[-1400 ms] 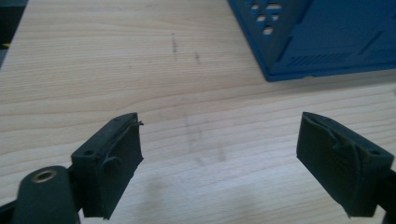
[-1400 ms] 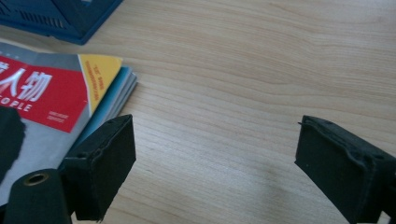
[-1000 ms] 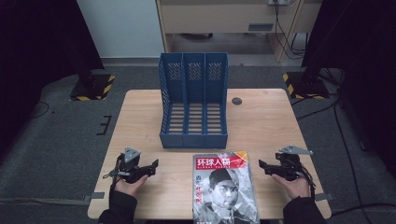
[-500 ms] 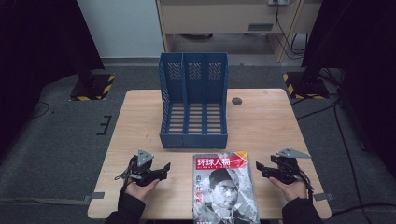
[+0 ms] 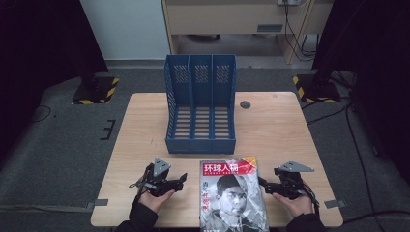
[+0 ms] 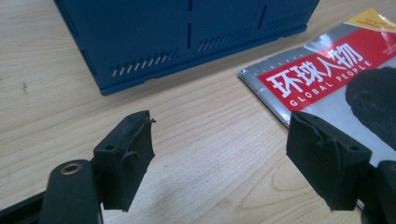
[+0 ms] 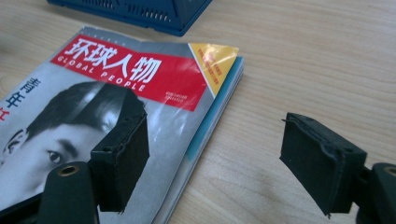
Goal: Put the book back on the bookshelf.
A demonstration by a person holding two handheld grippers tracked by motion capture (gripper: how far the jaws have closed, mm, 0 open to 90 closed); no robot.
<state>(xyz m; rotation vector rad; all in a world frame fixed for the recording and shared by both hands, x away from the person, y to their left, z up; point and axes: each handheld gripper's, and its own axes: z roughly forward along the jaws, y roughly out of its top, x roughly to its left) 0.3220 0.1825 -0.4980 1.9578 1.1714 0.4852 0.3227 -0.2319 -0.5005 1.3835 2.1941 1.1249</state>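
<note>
**Two open grippers flank magazine at near table edge**

One magazine lies flat, cover up, at the near edge of the wooden table, just in front of the blue file holder. Red title band sits at the far end of the cover, yellow corner at its far right. Near end of the magazine overhangs or meets the table edge; cannot tell which.

Left gripper sits just beside the magazine's left edge, jaws pointing toward it, not touching. In the left gripper view the jaws stand wide, bare wood between them; the right jaw is in front of the magazine's left edge, and the file holder's front wall is beyond.

Right gripper is at the magazine's right edge, jaws pointing inward. In the right gripper view the jaws stand wide and straddle the right edge of the magazine: one jaw over the cover, the other over bare table. Its jaws have just been moving, ending slightly wider; pads press on nothing.

Counts: one magazine, one file holder with three compartments, all empty, two grippers, two hands, one small dark round spot on the table right of the holder.
</note>
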